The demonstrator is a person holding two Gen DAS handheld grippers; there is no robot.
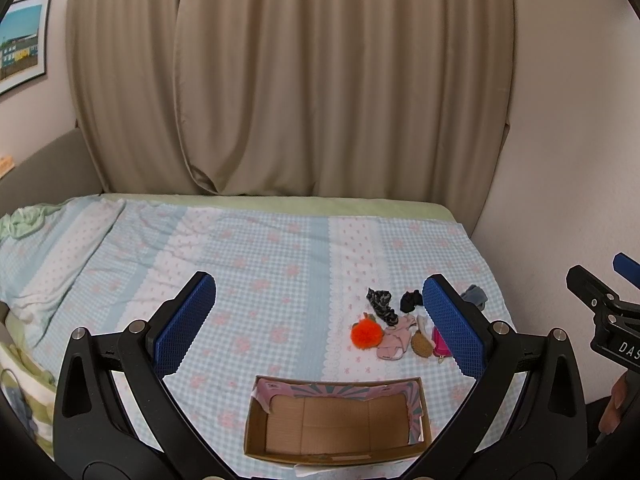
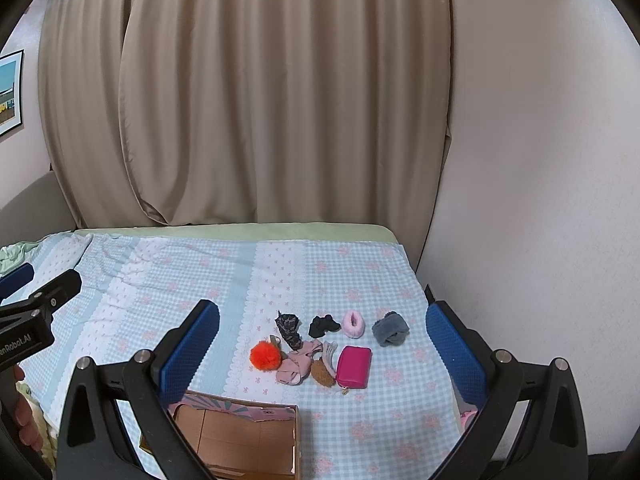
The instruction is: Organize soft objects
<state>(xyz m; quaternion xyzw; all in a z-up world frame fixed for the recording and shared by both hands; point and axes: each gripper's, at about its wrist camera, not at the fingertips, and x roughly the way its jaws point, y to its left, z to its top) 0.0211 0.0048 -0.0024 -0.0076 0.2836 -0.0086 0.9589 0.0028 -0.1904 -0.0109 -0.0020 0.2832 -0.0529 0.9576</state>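
Note:
Several small soft things lie in a cluster on the bed: an orange pom-pom, a pink cloth item, a brown fuzzy piece, a magenta pouch, a patterned dark scrunchie, a black scrunchie, a pink fluffy scrunchie and a grey fluffy scrunchie. An open cardboard box stands empty in front of them. My left gripper is open above the box. My right gripper is open above the cluster.
The bed has a blue-checked cover with pink flowers. Beige curtains hang behind it, and a white wall runs along its right side. A rumpled blanket lies far left.

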